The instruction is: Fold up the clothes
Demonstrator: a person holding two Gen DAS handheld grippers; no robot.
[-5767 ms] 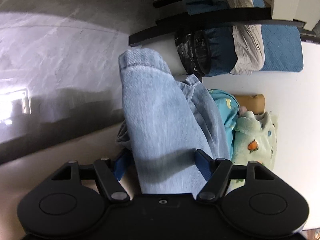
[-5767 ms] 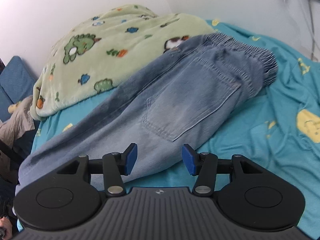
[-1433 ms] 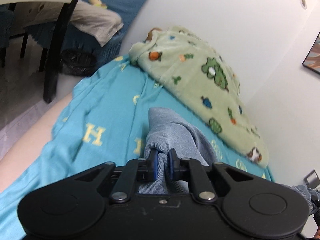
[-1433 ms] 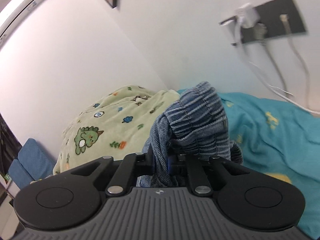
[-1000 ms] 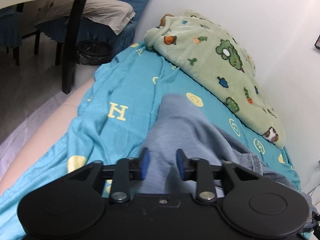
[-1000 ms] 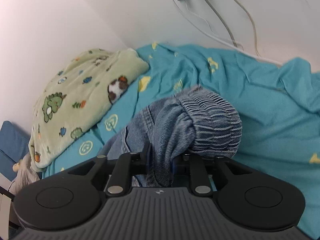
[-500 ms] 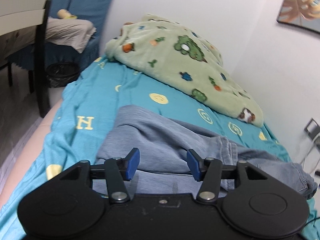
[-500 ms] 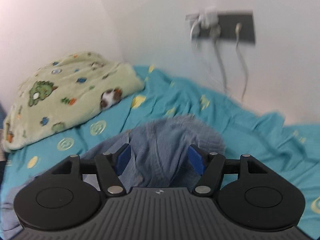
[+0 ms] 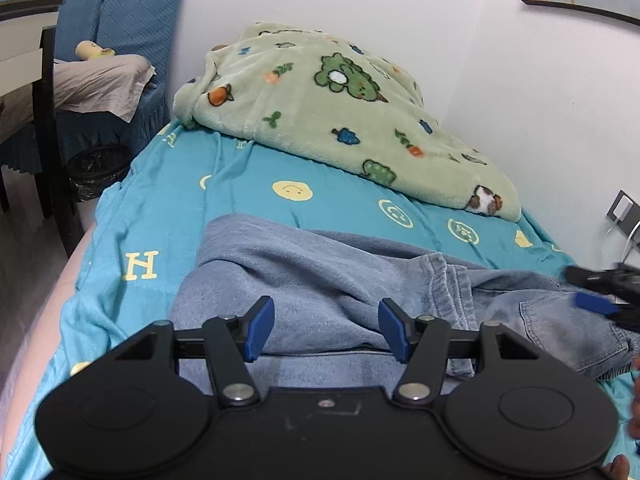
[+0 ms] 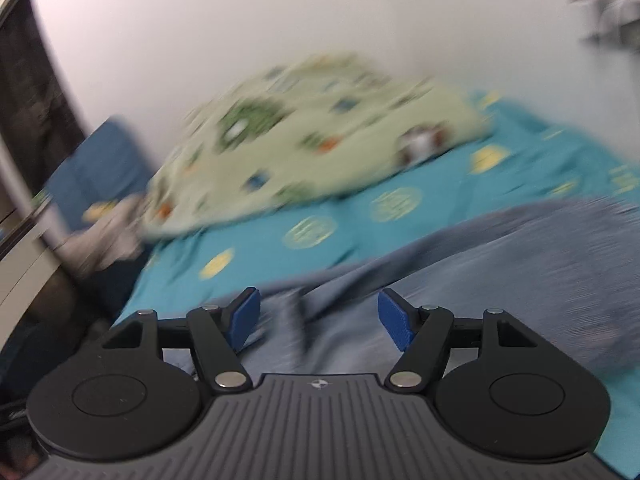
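Light blue jeans [image 9: 320, 276] lie folded over on the teal bed sheet [image 9: 168, 200], legs toward the left, waist toward the right. My left gripper [image 9: 326, 328] is open and empty just above the near fold. The right gripper [image 9: 600, 296] shows at the right edge of the left wrist view, over the waist end. In the blurred right wrist view my right gripper [image 10: 318, 320] is open and empty above the jeans [image 10: 460, 264].
A green cartoon-print blanket [image 9: 332, 108] is heaped along the wall side of the bed. Blue chairs with a beige cloth [image 9: 100, 80], a dark table leg [image 9: 52, 140] and a black bin [image 9: 96, 172] stand past the bed's far end. A wall socket [image 9: 622, 216] is at right.
Both grippers carried the jeans onto the bed, opened and let go. The jeans now lie folded. The right gripper is swinging left, blurring its view.
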